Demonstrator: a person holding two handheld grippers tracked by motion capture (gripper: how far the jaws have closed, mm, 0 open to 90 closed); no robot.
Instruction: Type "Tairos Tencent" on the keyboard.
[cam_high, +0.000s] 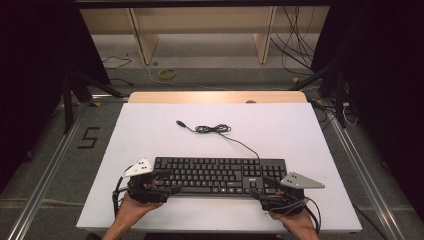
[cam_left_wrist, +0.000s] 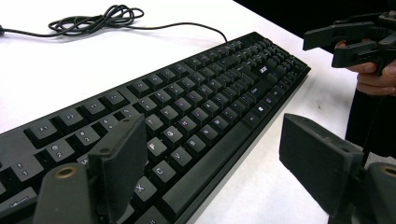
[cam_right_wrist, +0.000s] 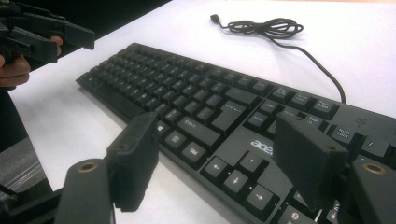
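Both grippers (cam_high: 167, 182) (cam_high: 270, 189) gape over opposite keyboard (cam_high: 215, 175) ends.

Left gripper (cam_high: 167, 182): black body, grey three-cornered plate on top with small dark dots, black cable trailing off its rear. Right gripper (cam_high: 267, 189): same black build, grey plate, bundle of black cables. Jaws are flat matte-black rectangular pads on black arms, brass-coloured screw ring at each base. Forearms bare, no sleeves.
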